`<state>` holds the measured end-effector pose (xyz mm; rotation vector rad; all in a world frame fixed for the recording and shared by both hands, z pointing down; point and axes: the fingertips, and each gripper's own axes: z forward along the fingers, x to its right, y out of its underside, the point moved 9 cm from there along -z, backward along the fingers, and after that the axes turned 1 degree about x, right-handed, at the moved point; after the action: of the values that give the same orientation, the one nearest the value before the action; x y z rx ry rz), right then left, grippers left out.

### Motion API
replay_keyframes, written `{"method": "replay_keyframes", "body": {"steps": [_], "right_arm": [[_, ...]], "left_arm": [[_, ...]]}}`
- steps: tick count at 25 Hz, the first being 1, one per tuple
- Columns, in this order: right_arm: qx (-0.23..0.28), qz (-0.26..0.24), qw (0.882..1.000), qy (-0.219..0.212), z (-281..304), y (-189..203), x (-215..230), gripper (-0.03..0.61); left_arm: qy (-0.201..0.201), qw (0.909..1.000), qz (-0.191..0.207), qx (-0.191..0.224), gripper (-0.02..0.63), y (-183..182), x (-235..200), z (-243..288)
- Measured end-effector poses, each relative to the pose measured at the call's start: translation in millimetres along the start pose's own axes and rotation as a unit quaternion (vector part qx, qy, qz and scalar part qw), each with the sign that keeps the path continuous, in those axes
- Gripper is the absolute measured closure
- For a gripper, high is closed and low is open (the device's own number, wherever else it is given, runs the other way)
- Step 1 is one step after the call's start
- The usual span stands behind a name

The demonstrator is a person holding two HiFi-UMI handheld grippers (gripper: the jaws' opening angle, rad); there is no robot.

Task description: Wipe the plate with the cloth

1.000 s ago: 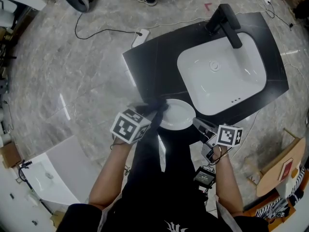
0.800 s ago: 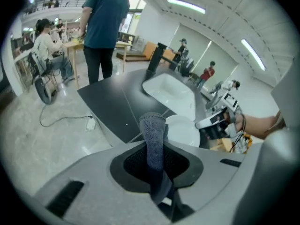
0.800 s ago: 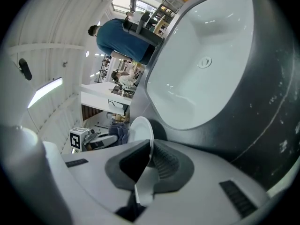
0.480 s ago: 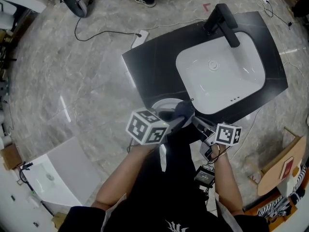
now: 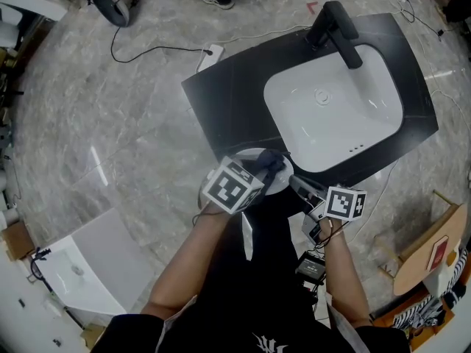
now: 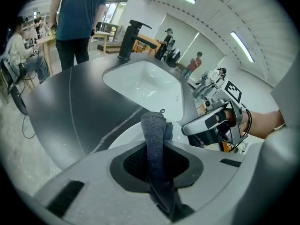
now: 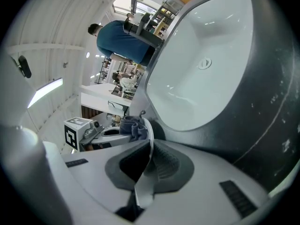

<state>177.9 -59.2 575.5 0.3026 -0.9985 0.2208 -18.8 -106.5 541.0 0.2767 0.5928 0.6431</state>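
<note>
The left gripper (image 6: pixel 157 165) is clamped tight on a dark grey cloth (image 6: pixel 153 134), whose folded end presses onto the white plate (image 5: pixel 252 155). The plate sits at the near edge of the black counter (image 5: pixel 228 94), just beside the sink (image 5: pixel 331 109). The right gripper (image 7: pixel 146 170) has its jaws closed on the plate's rim, steadying it. To wipe well, sweep the cloth in overlapping arcs with light downward pressure. The right should hold firm, since the plate seems to overhang the edge, though the marker cube hides that part.
</note>
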Motion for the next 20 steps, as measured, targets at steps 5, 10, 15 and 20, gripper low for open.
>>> {"method": "replay_keyframes", "body": {"steps": [5, 10, 15, 20], "right_arm": [[0.001, 0.001, 1.000, -0.001, 0.2, -0.5, -0.9, 0.560], [0.002, 0.000, 1.000, 0.000, 0.9, -2.9, -0.9, 0.560], [0.003, -0.003, 1.000, 0.003, 1.5, -3.6, -2.1, 0.560], [0.005, -0.005, 1.000, 0.004, 2.2, -2.9, -2.8, 0.560]], "left_arm": [[-0.044, 0.9990, -0.006, 0.002, 0.561, 20.9, -28.3, -36.1], [-0.082, 0.9966, -0.010, 0.004, 0.561, 36.2, -40.9, -67.7], [-0.035, 0.9940, -0.078, 0.068, 0.561, 34.2, -36.5, -86.9], [0.090, 0.9852, -0.097, 0.109, 0.561, 0.9, 9.2, -36.0]]}}
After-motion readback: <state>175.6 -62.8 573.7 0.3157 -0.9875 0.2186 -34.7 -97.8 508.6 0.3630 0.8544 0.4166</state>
